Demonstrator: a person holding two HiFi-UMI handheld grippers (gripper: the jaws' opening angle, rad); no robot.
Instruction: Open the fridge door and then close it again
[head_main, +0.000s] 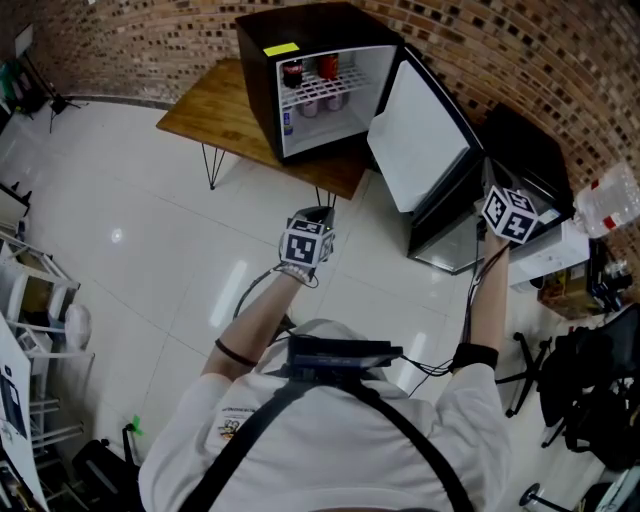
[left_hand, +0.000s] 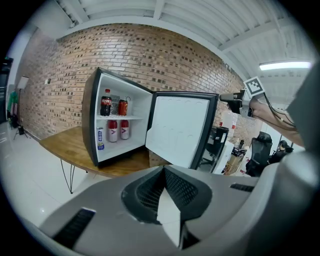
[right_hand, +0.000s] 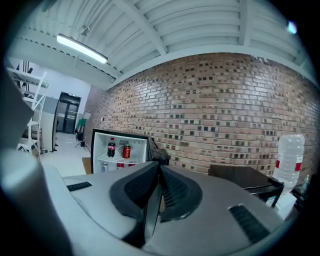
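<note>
In front of the person's chest, two grippers were held out, one in each hand. The left gripper (left_hand: 164, 169) hung over the floor (head_main: 150, 230), well short of the table, its jaws pressed together on nothing. The right gripper (right_hand: 159, 166), out at arm's length, had its jaws clamped on the free edge of the fridge door (head_main: 420, 135), near its top corner. That one door stood swung wide, its white inner face turned to the person.

Beyond it the single black fridge (head_main: 300, 30) sat on the right end of a wooden table (head_main: 215, 105), set back a little from the near edge, with one yellow label (head_main: 281, 48) on its top. Five drinks showed inside. On the upper shelf were one cola bottle (left_hand: 105, 102) and one red can (left_hand: 123, 107). Below them stood two red bottles (left_hand: 113, 131) side by side and one blue-and-white can (left_hand: 101, 138) nearest the left wall.

The table stood on thin black hairpin legs on glossy white tiles. A brick wall (head_main: 520, 50) ran behind it. To the right of the door were a low black cabinet (head_main: 530, 150) and one large water bottle (head_main: 610, 200), and nearer the person some black office chairs (head_main: 590, 400).
</note>
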